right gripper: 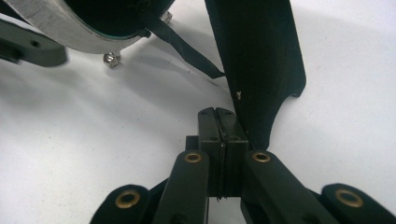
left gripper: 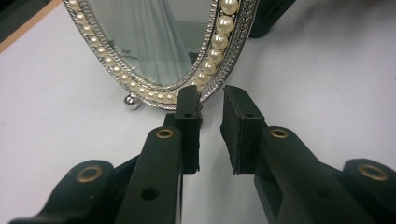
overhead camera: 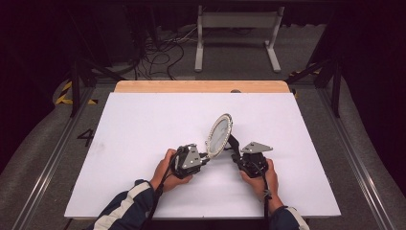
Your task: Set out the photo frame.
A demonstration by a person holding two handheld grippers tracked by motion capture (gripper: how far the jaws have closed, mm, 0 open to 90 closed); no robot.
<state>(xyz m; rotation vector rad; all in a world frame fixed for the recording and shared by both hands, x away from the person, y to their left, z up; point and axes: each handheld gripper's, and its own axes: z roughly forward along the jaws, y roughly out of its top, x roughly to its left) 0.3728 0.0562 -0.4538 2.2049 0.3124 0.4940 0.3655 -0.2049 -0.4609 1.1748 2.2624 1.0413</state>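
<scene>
My mirror (overhead camera: 219, 135) stands on its black stand (right gripper: 261, 60); left fingers (left gripper: 189, 126) apart by its rim, right fingers (right gripper: 208, 135) together, letting go left.

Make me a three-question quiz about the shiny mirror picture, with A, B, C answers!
1. Where does the oval mirror stand?
A. on the white table
B. on the floor
C. on a shelf

2. What runs round the mirror's frame?
A. red beads
B. white pearls
C. green leaves

3. How are the left hand-held gripper's jaws?
A. shut tight
B. apart
C. clamped on a cup

Answers:
1 A: the high view shows it on the white table.
2 B: the left gripper view shows white pearls along the silver rim.
3 B: a gap shows between the jaws, near the rim.
</scene>
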